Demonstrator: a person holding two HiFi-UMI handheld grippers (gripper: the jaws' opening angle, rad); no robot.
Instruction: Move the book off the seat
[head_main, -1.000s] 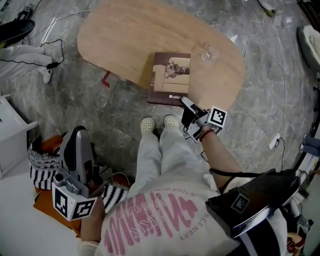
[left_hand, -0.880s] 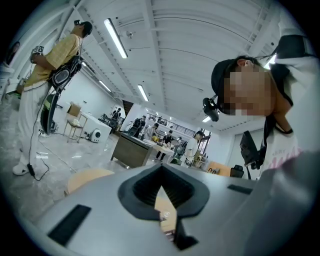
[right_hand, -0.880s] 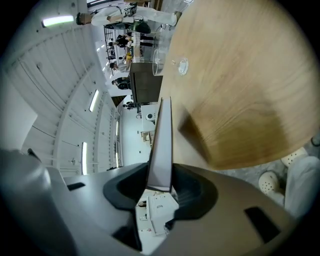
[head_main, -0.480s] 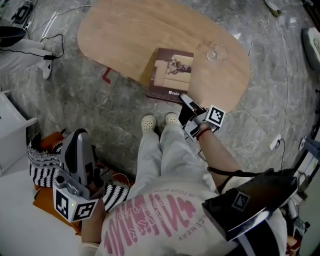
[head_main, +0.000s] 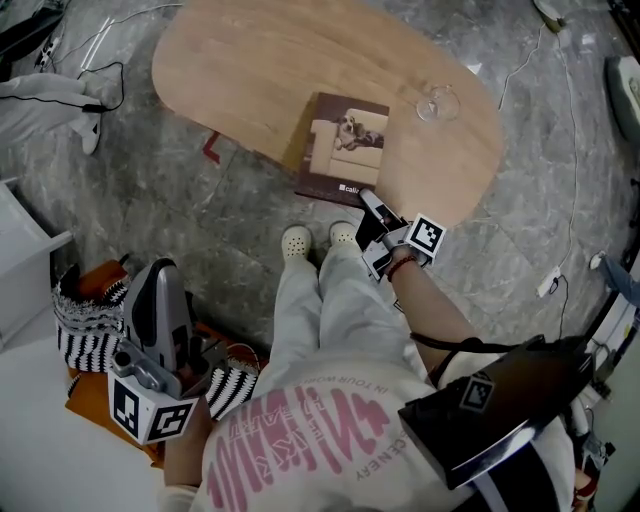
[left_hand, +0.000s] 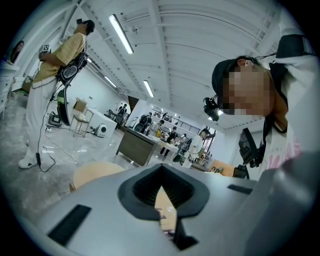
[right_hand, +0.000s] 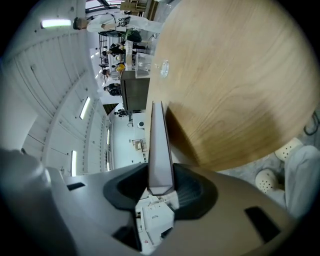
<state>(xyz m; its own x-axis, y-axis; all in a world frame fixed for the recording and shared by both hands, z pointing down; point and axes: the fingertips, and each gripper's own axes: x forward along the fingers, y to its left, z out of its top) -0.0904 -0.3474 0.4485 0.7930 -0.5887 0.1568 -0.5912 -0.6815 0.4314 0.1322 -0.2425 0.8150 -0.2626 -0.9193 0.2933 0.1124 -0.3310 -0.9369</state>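
A brown book (head_main: 345, 145) with a sofa picture on its cover lies flat at the near edge of an oval wooden table (head_main: 250, 70). My right gripper (head_main: 368, 203) is shut on the book's near edge. In the right gripper view the book (right_hand: 160, 145) runs edge-on away from the jaws (right_hand: 161, 176), over the tabletop (right_hand: 235, 75). My left gripper (head_main: 160, 275) is held low at my left side, well away from the table, shut with nothing in it. In its own view the left gripper (left_hand: 162, 192) points across the room.
A clear stemmed glass (head_main: 437, 103) stands on the table just right of the book, also seen as the glass (right_hand: 152, 67). My white shoes (head_main: 296, 245) are right at the table's edge. Striped cushions (head_main: 85, 330) and white furniture (head_main: 20, 270) sit at my left. Cables trail over the stone floor.
Nothing has visibly moved apart from a slight shift of the head view. The right gripper keeps its hold on the book's near edge.
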